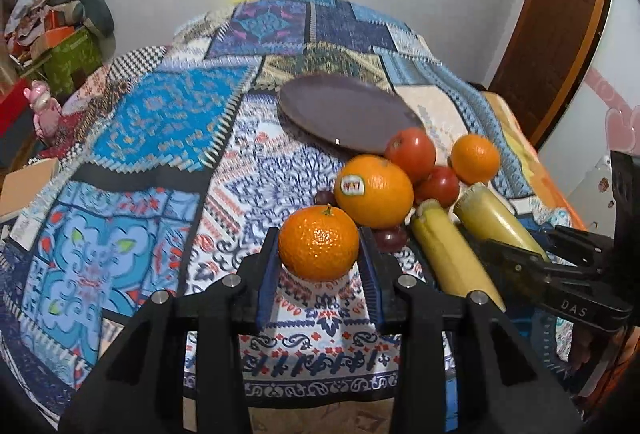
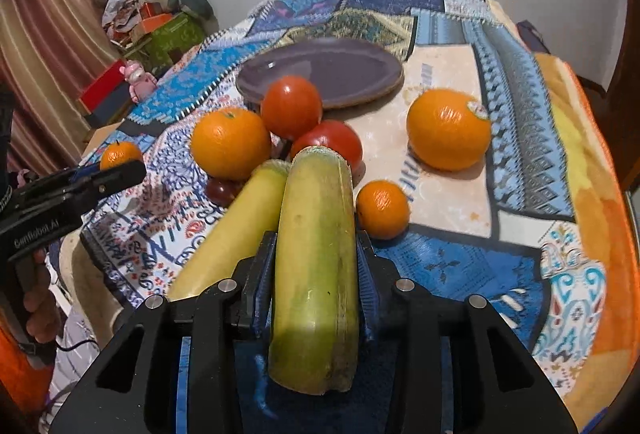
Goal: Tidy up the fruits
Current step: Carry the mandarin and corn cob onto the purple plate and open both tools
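My left gripper (image 1: 319, 248) is shut on a small mandarin (image 1: 319, 243), held above the patterned cloth. My right gripper (image 2: 316, 254) is shut on a yellow-green banana (image 2: 316, 266); it shows in the left wrist view (image 1: 494, 220) too. A second banana (image 2: 236, 230) lies beside it. A purple plate (image 2: 340, 71) sits bare behind the fruit pile. A large stickered orange (image 1: 374, 191), two tomatoes (image 2: 292, 105) (image 2: 334, 141), another large orange (image 2: 448, 129), a small mandarin (image 2: 382, 209) and dark grapes (image 2: 220, 189) lie on the cloth.
The table is covered by a blue patchwork cloth (image 1: 160, 121). A pink toy (image 1: 42, 109), boxes and clutter (image 1: 60, 33) stand at the far left. A brown door (image 1: 560, 33) is at the right. An orange blanket (image 2: 592, 193) edges the right side.
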A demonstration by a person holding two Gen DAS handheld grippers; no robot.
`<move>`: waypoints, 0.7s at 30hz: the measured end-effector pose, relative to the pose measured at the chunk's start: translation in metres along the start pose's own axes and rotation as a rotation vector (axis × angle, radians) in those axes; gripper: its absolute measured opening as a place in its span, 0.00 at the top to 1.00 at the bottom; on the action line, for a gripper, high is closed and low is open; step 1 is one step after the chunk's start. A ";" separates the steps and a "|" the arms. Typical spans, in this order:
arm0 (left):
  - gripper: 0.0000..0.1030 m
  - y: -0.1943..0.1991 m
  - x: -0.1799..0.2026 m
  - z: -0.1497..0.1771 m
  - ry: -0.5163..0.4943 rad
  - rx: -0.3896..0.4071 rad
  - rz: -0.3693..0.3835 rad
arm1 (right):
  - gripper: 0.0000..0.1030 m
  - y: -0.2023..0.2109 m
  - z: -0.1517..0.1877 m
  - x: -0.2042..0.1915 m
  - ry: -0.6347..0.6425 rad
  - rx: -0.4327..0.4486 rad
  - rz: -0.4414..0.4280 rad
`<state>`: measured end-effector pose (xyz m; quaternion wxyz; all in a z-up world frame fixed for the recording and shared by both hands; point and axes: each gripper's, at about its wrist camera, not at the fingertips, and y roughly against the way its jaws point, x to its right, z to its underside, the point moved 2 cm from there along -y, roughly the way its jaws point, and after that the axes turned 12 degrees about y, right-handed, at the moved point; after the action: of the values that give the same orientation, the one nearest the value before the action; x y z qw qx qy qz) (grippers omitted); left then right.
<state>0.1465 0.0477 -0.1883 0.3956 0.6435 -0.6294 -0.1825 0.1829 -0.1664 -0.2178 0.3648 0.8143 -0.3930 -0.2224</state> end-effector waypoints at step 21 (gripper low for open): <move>0.64 0.028 0.032 -0.080 -0.040 0.168 0.035 | 0.67 0.047 -0.086 0.009 0.083 0.233 0.084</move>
<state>0.1907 0.0421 -0.1096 0.3308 0.6593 -0.6615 -0.1352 0.2219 -0.1571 -0.1278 0.2924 0.8426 -0.4344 -0.1261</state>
